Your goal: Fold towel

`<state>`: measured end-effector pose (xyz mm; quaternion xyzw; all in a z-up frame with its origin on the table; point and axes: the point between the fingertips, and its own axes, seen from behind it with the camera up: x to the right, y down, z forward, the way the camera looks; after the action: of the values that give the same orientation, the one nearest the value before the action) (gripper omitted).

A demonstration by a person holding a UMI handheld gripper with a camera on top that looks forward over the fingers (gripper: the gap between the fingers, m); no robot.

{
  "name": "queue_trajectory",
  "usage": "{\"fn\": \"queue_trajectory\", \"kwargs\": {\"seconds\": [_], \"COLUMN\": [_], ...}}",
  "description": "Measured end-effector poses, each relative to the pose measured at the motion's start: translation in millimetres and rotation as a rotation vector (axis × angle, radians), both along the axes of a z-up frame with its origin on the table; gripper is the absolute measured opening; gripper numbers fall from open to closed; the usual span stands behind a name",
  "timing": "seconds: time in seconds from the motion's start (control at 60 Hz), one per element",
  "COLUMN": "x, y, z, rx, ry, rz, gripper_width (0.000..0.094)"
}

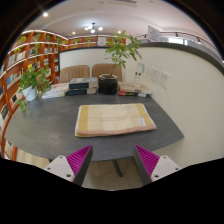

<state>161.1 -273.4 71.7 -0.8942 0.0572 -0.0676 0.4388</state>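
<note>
A pale yellow towel [113,119] with striped ends lies flat on the grey table [50,125], folded into a rectangle, well ahead of my fingers. My gripper [112,161] is open and empty, held back from the table's near edge and above the floor. The magenta pads [78,160] stand wide apart with nothing between them.
At the table's far side stand a black box [107,85], stacked papers [77,88], books [132,92] and two chairs [75,72]. A leafy plant [122,45] rises behind. Bookshelves [30,50] line the left wall. A white partition [190,75] stands to the right.
</note>
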Motion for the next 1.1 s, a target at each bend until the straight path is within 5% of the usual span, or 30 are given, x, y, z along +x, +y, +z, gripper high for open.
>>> {"fn": "queue_trajectory", "kwargs": {"seconds": [0.217,0.467,0.567,0.65,0.85,1.1], "x": [-92,-103,-94,-82,-88,-40], "y": [112,203,215,216,215,217], "z": [-33,-80,-80,-81,-80,31], "rx": [-0.027,-0.104,-0.059,-0.068,-0.165,-0.042], "ry": [0.04,-0.004,0.029,-0.03,-0.037,-0.049], "rz": [0.153,0.144,0.082,0.089,0.164,0.169], "gripper_width": [0.0828,0.0709,0.0434,0.0079,0.0034,0.0034]}}
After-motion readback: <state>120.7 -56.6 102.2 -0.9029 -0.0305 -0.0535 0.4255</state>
